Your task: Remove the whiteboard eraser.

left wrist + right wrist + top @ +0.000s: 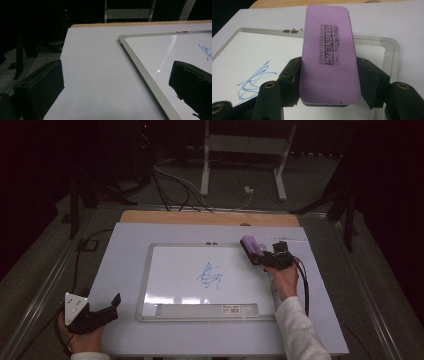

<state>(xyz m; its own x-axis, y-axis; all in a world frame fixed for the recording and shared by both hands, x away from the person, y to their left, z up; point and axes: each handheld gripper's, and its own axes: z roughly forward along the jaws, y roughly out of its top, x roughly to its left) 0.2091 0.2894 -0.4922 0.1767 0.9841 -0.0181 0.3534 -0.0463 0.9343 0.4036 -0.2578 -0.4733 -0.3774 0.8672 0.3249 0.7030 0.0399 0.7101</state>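
The right gripper point(328, 82) clamps a purple rectangular foam eraser point(328, 53) over the silver-framed whiteboard's point(148, 270) upper right corner (blue scribble point(211, 276) mid-board); the left gripper point(102, 310), jaws apart, rests near the white table's point(125, 245) near left edge.

A white-topped table point(125, 270) with a wooden strip along its far edge carries a silver-framed whiteboard point(147, 285) lying flat at its middle — blue scribble point(211, 276) at the board's centre.
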